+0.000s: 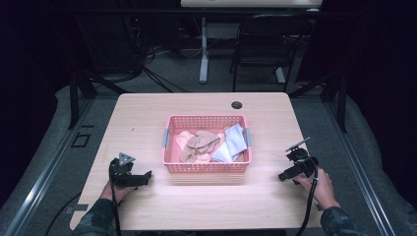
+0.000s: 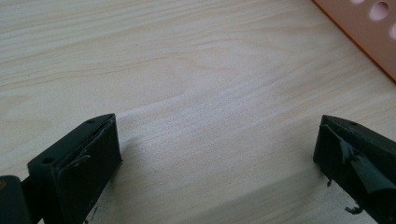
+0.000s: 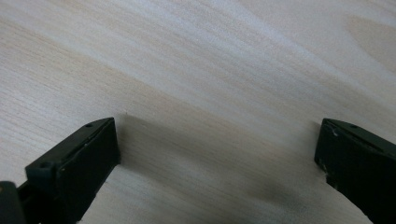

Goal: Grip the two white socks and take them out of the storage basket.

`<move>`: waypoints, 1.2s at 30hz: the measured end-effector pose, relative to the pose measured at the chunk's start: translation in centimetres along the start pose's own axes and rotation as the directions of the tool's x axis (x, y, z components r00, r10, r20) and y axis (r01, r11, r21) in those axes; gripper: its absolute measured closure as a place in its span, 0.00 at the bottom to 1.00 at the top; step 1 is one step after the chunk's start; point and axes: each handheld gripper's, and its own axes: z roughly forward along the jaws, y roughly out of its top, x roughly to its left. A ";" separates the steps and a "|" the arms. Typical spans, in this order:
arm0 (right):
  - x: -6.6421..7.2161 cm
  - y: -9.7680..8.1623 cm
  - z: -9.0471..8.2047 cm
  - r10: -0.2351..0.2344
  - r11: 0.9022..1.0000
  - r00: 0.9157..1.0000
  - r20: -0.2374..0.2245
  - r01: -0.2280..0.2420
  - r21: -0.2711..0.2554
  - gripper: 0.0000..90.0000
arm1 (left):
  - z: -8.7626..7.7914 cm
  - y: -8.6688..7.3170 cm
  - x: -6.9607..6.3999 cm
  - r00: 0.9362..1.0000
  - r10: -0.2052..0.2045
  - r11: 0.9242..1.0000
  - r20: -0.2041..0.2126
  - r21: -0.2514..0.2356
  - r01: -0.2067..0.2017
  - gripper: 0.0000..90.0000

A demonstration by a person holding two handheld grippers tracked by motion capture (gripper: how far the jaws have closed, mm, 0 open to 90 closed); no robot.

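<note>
A pink plastic basket [image 1: 206,167] stands in the middle of the wooden table [image 1: 147,113]. Inside lie crumpled tan cloths [image 1: 199,144] and folded pale blue-white cloths [image 1: 232,142]. My left gripper [image 1: 146,177] rests low over the table, left of the basket's front corner, open, with bare wood between its jaws. In the left gripper view the basket's pink wall [image 2: 364,32] shows at the upper right. My right gripper [image 1: 283,176] hovers right of the basket, open, over bare wood [image 3: 215,93].
A dark cable hole [image 1: 237,104] sits near the table's far edge. Beyond the table stand a black chair [image 1: 263,44] and a white desk leg [image 1: 203,49]. Black frame struts [image 1: 74,93] flank both sides.
</note>
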 end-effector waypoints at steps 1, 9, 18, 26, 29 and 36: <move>0.0 0.0 0.0 -0.002 1.000 1.000 0.001 0.002 0.003 0.00 | 0.0 0.0 0.0 1.000 0.000 1.000 0.000 0.000 0.000 0.00; 0.1 -0.1 0.1 0.010 1.000 1.000 -0.007 -0.010 -0.013 0.00 | 0.0 0.0 0.0 1.000 0.002 1.000 0.001 -0.001 -0.002 0.01; 0.6 0.6 -0.4 -0.017 1.000 1.000 0.003 0.017 0.010 0.00 | 0.0 0.0 0.0 1.000 0.002 1.000 0.001 -0.001 -0.002 0.01; 1.2 1.0 -2.0 -0.030 0.998 0.999 -0.015 0.030 -0.050 0.00 | 0.0 0.0 0.0 1.000 0.008 1.000 0.003 -0.001 -0.008 0.01; 1.5 1.3 -2.7 -0.037 0.997 0.999 -0.020 0.035 -0.070 0.00 | 0.0 0.0 0.0 1.000 0.008 1.000 0.004 -0.001 -0.008 0.01; 2.8 2.5 -4.6 -0.076 0.991 0.997 -0.034 0.071 -0.114 0.00 | 0.0 0.0 0.0 1.000 0.007 1.000 0.004 -0.001 -0.007 0.01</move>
